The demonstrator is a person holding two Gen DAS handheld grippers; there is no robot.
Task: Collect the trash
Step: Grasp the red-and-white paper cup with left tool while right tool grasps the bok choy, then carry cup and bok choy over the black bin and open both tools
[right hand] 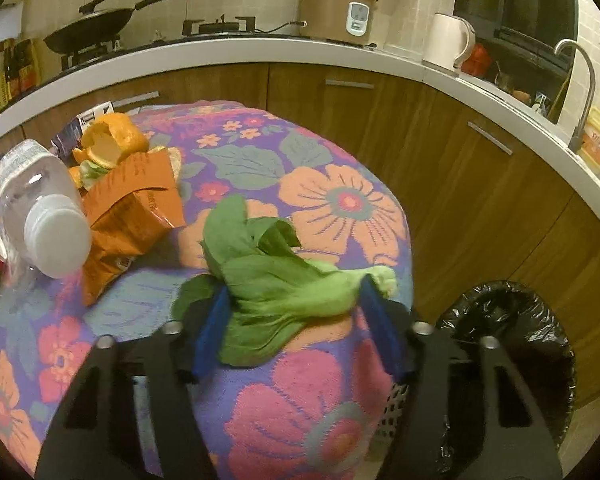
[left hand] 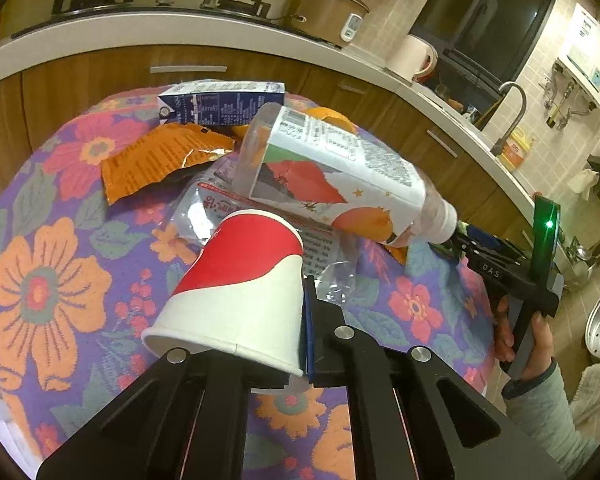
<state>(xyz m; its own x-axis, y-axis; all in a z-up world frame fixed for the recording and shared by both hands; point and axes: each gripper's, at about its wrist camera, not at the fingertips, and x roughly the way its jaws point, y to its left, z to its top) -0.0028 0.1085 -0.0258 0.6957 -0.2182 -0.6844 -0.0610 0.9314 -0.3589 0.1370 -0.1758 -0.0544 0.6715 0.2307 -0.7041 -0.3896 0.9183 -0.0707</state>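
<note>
A red-and-white paper cup (left hand: 236, 292) is clamped on its side between the closed-in fingers of the left gripper (left hand: 260, 344), above the floral tablecloth (left hand: 60, 240). The right gripper (right hand: 296, 320) is spread wide around a green vegetable leaf (right hand: 276, 280) lying on the cloth, near a black-lined trash bin (right hand: 512, 344).

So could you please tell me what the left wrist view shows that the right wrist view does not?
Only the left wrist view shows the red-and-white paper cup gripped in the left claw, and the blue milk carton. Only the right wrist view shows the green leafy vegetable between the open right claw's fingers, and the black-bagged bin. Both show the clear plastic bottle, orange snack wrapper and flowered tablecloth.
</note>
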